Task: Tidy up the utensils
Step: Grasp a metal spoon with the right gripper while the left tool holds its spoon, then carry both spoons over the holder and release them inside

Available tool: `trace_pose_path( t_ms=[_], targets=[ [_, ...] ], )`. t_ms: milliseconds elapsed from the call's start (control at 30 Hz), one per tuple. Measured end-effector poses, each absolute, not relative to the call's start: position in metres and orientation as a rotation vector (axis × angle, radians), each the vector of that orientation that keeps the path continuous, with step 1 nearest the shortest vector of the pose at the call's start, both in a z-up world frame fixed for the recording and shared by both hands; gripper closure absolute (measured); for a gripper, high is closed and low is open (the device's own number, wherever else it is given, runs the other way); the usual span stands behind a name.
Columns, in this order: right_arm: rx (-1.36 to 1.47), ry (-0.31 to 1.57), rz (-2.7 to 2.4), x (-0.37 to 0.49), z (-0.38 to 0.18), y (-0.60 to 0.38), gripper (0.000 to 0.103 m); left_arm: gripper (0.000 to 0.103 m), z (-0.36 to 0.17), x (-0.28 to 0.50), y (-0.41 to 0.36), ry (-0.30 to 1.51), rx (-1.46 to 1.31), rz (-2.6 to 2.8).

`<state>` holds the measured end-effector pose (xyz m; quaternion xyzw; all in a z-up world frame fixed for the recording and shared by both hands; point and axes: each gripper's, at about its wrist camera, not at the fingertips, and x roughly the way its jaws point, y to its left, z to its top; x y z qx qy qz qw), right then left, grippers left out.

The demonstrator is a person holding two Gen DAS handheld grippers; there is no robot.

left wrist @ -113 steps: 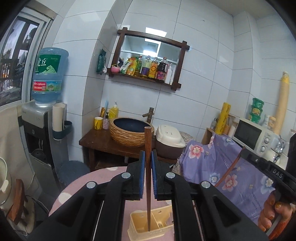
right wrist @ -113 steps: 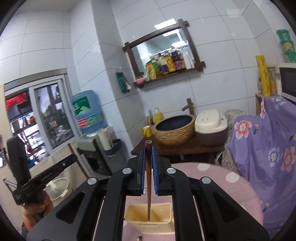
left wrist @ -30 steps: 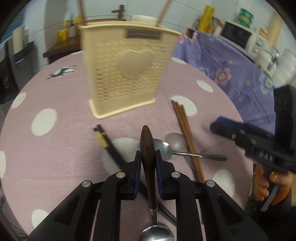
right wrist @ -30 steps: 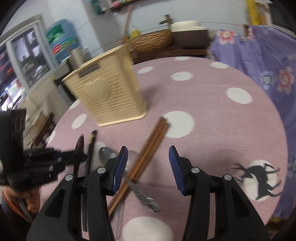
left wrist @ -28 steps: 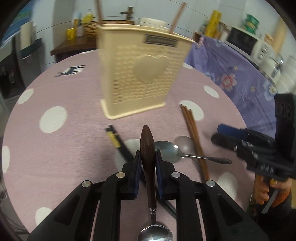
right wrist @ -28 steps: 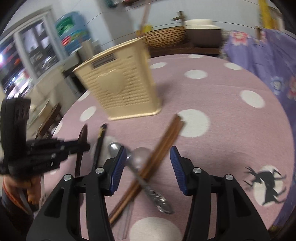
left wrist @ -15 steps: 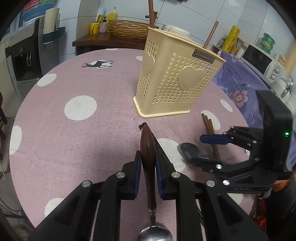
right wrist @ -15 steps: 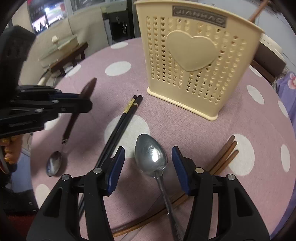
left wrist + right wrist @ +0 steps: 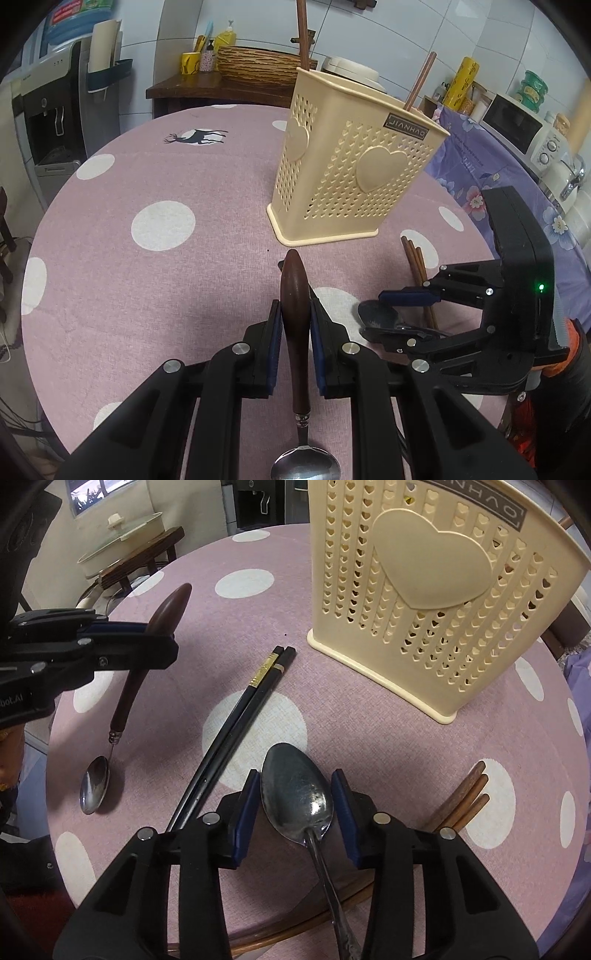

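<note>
Standing at twelve o'clock from both grippers, the cream utensil holder is set upright on the dotted tablecloth. Nearer it, the right gripper is spread wide around the steel spoon, bowl toward twelve. The left gripper is clamped on the wooden-handled spoon, handle toward twelve.

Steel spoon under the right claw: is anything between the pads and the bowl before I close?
Nothing visible. The right claw is open with the steel spoon bowl between its pads. The black chopsticks lie just outside the left pad, the brown chopsticks outside the right.
</note>
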<state>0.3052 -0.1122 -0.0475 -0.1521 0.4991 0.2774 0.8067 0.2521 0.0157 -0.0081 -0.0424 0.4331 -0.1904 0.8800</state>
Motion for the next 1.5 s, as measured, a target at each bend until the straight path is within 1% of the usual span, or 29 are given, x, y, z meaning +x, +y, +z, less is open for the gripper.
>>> trace_pose_path(
  t_ms=[200, 467, 667, 1100, 1500],
  targets=[
    [-0.250, 1.024, 0.557, 0.301, -0.037, -0.119, 0.064, 0.087, 0.003, 0.249, 0.020, 0.860, -0.103, -0.385],
    [-0.063, 0.858, 0.524, 0.270, 0.021, -0.156, 0.065, 0.087, 0.027, 0.232, 0.027, 0.782, -0.118, -0.382],
    [0.061, 0.769, 0.495, 0.246, 0.050, -0.187, 0.065, 0.087, 0.043, 0.219, 0.028, 0.734, -0.111, -0.387],
    [0.175, 0.699, 0.457, 0.224, 0.057, -0.204, 0.065, 0.087, 0.047, 0.215, 0.032, 0.710, -0.123, -0.368],
    [0.258, 0.606, 0.463, 0.218, 0.071, -0.210, 0.065, 0.087, 0.062, 0.216, 0.035, 0.673, -0.117, -0.371]
  ],
)
